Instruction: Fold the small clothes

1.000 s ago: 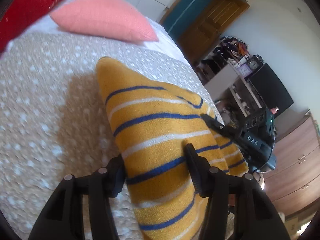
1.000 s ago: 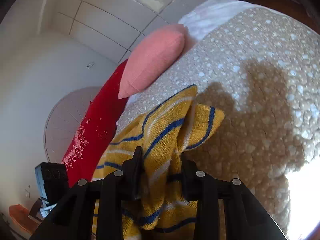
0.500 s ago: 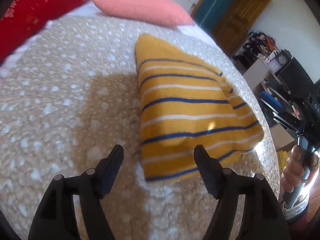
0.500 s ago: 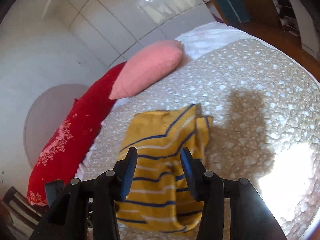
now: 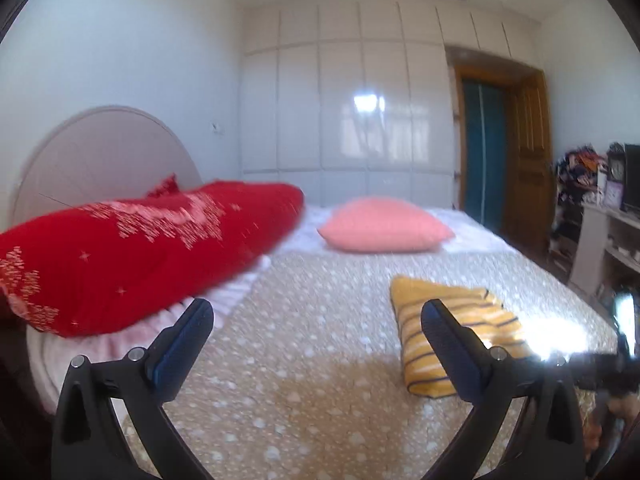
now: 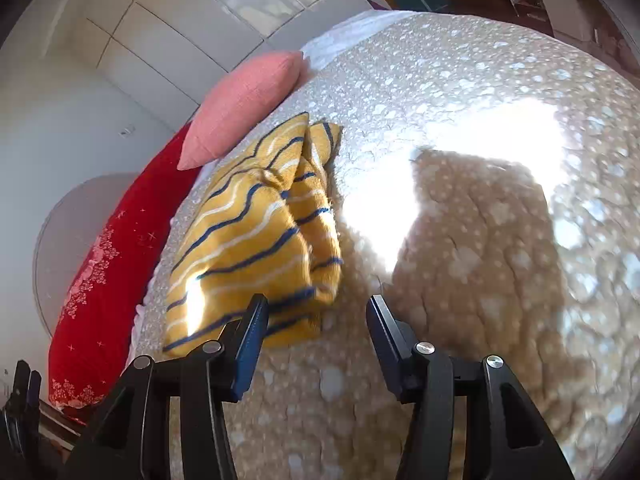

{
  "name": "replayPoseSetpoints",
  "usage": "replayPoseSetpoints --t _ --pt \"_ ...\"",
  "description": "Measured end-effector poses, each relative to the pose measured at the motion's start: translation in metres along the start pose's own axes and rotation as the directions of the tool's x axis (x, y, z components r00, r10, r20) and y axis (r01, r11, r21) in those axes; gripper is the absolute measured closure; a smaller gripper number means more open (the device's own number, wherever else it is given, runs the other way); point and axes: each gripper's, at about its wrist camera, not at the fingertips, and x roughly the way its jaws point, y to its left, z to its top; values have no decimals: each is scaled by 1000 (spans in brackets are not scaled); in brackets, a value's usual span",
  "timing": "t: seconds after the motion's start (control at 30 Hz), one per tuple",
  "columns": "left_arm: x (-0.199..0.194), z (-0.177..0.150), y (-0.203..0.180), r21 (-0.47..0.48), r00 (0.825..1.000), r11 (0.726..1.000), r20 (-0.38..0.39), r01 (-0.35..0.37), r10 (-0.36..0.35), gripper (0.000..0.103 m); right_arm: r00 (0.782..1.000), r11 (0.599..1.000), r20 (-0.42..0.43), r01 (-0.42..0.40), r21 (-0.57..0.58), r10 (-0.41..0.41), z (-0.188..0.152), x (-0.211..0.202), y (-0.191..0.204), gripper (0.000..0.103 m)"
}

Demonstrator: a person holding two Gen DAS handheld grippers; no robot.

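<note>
Sunlit bedroom, beige spotted bedspread (image 6: pixel 460 80): a yellow striped knit garment (image 6: pixel 256 232) lies folded on the bed below a pink pillow (image 5: pixel 384 226) and red cushion (image 5: pixel 132 252). Left gripper (image 5: pixel 316 334) and right gripper (image 6: pixel 316 320) both gape wide, empty. Folding appears finished; next likely another garment. No legible writing.

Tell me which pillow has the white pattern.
The red pillow, long, nearest the headboard. The pink pillow is plain.

The folded garment (image 5: pixel 452 336) lies on the bedspread (image 5: pixel 312 320), with two pillows (image 5: pixel 384 228) behind it near the headboard (image 5: pixel 100 148)
</note>
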Motion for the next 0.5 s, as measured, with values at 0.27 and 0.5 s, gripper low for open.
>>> replayPoseSetpoints --t 0.27,0.5 --pt "-21 -17 -19 -61 974 995 -208 81 -92 0 986 991 136 106 -84 -94 -73 -74 24 23" --pt "3 -67 -57 8 885 989 -446 149 -129 0 952 939 192 277 -202 -240 -99 -74 37 17"
